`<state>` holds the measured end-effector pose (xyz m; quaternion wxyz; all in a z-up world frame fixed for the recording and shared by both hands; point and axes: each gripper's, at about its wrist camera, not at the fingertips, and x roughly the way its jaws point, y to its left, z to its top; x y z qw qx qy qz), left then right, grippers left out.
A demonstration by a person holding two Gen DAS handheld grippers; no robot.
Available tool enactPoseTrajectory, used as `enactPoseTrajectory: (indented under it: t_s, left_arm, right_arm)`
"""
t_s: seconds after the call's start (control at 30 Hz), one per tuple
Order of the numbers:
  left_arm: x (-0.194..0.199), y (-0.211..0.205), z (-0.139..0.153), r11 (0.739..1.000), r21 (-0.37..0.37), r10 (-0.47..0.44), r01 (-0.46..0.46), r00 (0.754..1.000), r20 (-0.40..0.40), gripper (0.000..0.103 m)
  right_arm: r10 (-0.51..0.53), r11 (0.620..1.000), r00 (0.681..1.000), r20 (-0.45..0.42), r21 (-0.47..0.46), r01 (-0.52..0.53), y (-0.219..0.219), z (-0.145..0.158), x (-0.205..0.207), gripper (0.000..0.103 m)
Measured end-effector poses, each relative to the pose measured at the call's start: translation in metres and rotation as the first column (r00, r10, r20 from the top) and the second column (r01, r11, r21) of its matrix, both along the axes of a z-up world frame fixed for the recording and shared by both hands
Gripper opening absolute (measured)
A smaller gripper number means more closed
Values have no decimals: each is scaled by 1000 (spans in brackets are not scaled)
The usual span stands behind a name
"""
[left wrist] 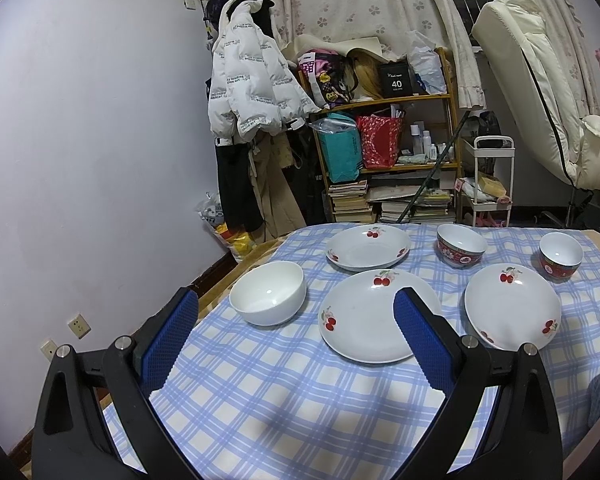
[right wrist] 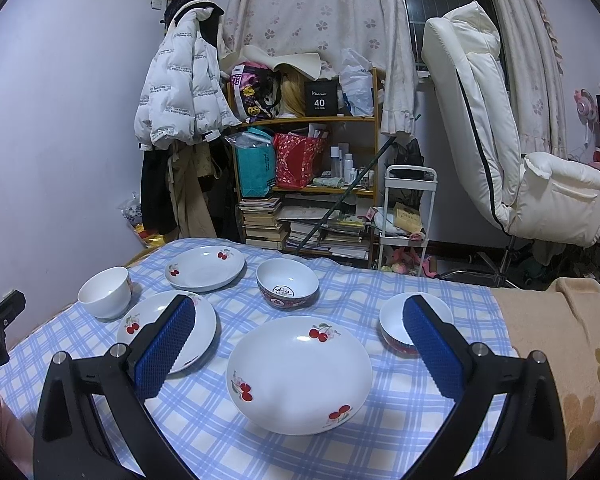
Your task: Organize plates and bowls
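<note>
While both hover apart, left gripper (left wrist: 296, 312), right gripper (right wrist: 298, 320) seemingly empty

Left claw (left wrist: 296, 308) and right claw (right wrist: 300, 316) hover, jaws spread wide.

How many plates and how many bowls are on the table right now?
Plates: 3
Bowls: 3, one white and two red-patterned
Total: 6
</note>
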<state>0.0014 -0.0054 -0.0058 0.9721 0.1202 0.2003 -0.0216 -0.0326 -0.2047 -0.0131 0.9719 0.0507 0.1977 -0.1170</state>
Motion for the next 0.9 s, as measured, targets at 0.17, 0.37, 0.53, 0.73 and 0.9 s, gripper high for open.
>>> enactPoseTrajectory:
  t_s: [0.17,0.37,0.53,0.73,0.9]
  left_arm:
    - [0,-1,-1,1000,-3,1,-1,1000,2,97]
    - [0,-1,0,1000,0,-1,1,1000,1,97]
    - [0,0,0,1000,0,0,0,1000,2,97]
    - [1,0,2,1000,-8,-2,2,1000,-15,97]
    - [7,3,10,1000,-18,-11,10,999,-47,97]
  right_arm:
    - [0,1000,1000,-1,-1,0,0,0,0,103]
    - [-1,1000,1000,-2,0,1,0,-1,1,103]
    - [0,1000,1000,-2,0,0,1,0,1,103]
    - [0,1000,1000,-3,-1,0,4,1,2,103]
    - [30,999,998,50,40,-32,5,7,0,103]
